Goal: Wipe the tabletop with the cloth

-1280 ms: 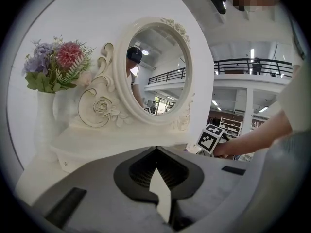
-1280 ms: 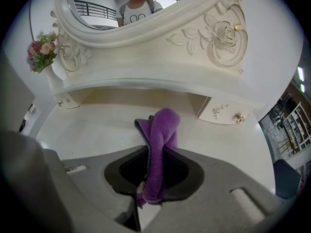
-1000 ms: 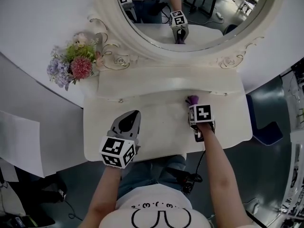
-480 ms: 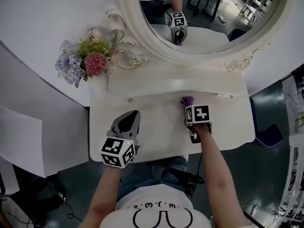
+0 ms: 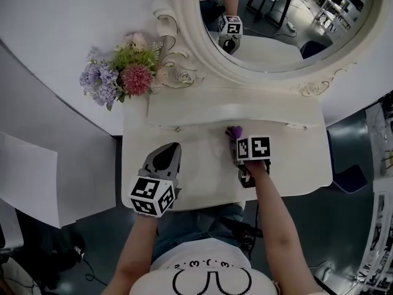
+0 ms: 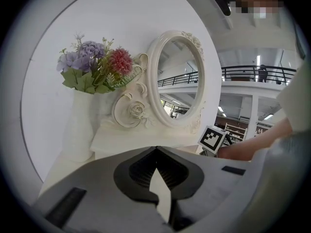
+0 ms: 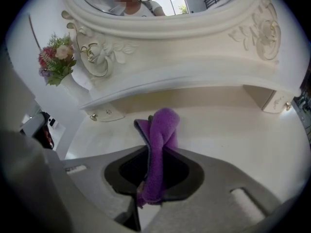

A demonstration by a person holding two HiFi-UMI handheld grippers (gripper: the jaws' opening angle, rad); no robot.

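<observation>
In the head view, the right gripper (image 5: 236, 139) sits right of centre on the cream-white dressing tabletop (image 5: 202, 165), closed on the bunched purple terry cloth (image 5: 233, 131), which pokes out toward the raised cream shelf (image 5: 245, 112) under the oval carved-frame mirror (image 5: 282, 23). The left gripper (image 5: 167, 155) rests lower left on the same surface, well apart from the cloth. The bunch of pink and lilac artificial flowers (image 5: 120, 75) stands at upper left. From this height we cannot say for sure whether the cloth is pressed flat on the surface or only brushing it. In the left gripper view, the left gripper (image 6: 156, 152) has its jaws drawn together with nothing between them. In the right gripper view, the right gripper (image 7: 155, 154) pinches the purple cloth (image 7: 158, 144) as a narrow upright fold just short of the shelf edge. The risks we see are these: so slim a fold would wipe only a thin stripe and could drag loose from the pinch under pressure, a forward stroke could jam it against the shelf, and a stroke toward the frame's left could run into the parked left gripper.
</observation>
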